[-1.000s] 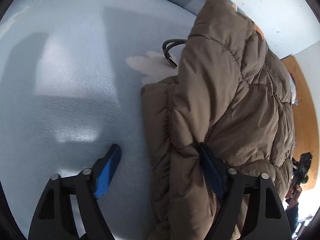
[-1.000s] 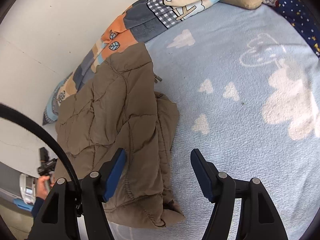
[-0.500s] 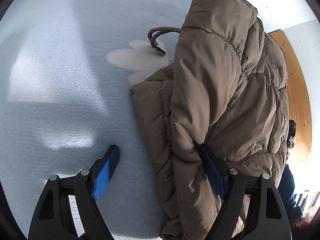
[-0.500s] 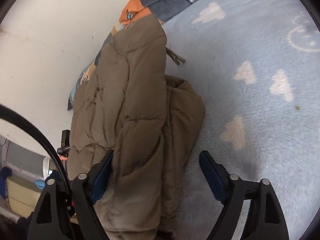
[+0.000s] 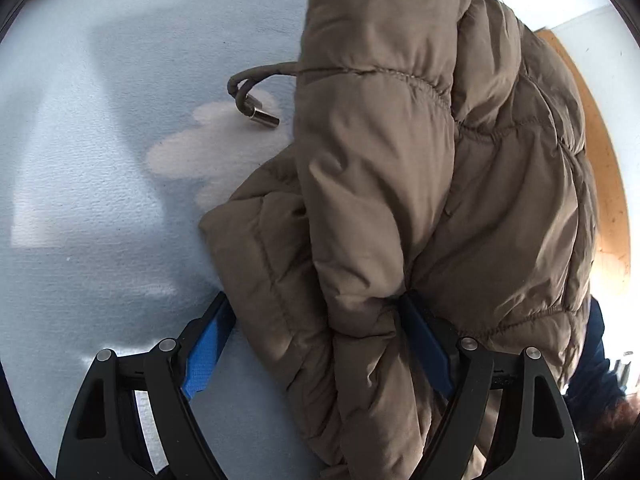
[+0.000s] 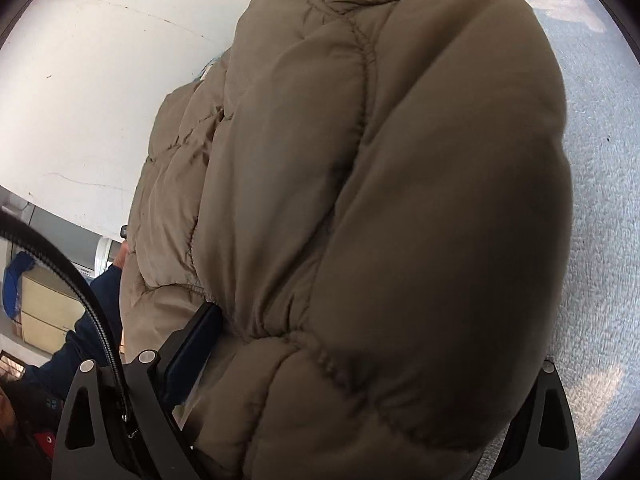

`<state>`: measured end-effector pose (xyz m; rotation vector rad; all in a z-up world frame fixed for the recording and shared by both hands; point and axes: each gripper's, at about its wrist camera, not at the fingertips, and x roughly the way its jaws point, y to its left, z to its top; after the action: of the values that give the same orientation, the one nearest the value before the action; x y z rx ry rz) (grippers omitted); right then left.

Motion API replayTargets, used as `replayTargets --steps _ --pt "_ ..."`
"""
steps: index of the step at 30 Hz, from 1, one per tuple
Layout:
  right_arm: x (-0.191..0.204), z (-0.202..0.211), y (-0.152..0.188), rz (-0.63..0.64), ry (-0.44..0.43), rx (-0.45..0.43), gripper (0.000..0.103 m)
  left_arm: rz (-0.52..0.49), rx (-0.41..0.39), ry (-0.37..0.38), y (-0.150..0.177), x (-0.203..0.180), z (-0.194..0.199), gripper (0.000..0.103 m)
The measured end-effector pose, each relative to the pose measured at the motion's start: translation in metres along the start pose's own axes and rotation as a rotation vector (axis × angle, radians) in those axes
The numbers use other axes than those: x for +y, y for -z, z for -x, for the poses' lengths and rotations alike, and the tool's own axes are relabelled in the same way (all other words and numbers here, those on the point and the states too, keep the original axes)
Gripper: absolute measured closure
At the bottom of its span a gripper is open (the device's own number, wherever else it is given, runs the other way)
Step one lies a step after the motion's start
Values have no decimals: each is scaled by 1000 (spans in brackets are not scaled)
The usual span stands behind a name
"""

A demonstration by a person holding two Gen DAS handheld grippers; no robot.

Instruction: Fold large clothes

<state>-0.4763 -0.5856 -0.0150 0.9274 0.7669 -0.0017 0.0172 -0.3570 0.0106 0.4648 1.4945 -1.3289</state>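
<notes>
Jacket (image 5: pixel 420 200), brown quilted, lay bunched on light blue bed blanket (image 5: pixel 80 160); filled nearly whole right wrist view (image 6: pixel 380 220), hiding right gripper (image 6: pixel 360 360) far finger apart from its mount. Left gripper (image 5: pixel 320 332) fingers (image 5: pixel 204 352) spread wide, straddling jacket fold, right finger partly buried in fabric. Right fingers (image 6: pixel 188 344) also stood wide around thick bulge; actual clamping impossible to tell. Drawcord (image 5: pixel 256 92) with metal tip seen only in left view; white wall (image 6: pixel 100 80) only in right.
</notes>
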Motion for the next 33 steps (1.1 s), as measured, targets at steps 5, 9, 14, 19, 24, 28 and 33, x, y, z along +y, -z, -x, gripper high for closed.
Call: replayTargets --steps 5,9,14,19,24,28,33 --pt "9 4 9 39 33 -31 14 -19 -51 8 1 -2 9 34" --pt "17 5 11 67 40 -38 22 -34 -69 48 4 -15 17 59" --pt "6 2 3 35 29 -22 13 35 -57 84 -8 -15 9 56" --pt "28 -2 8 91 70 -49 37 -28 -83 -10 -8 -33 21 67" --pt "68 14 15 221 198 -86 59 -67 -120 -88 3 -62 46 75" --pt "93 20 20 273 264 -108 63 -67 -172 -77 19 -81 70 76" --pt "113 36 25 307 284 -130 65 -66 -190 -57 42 -85 99 77"
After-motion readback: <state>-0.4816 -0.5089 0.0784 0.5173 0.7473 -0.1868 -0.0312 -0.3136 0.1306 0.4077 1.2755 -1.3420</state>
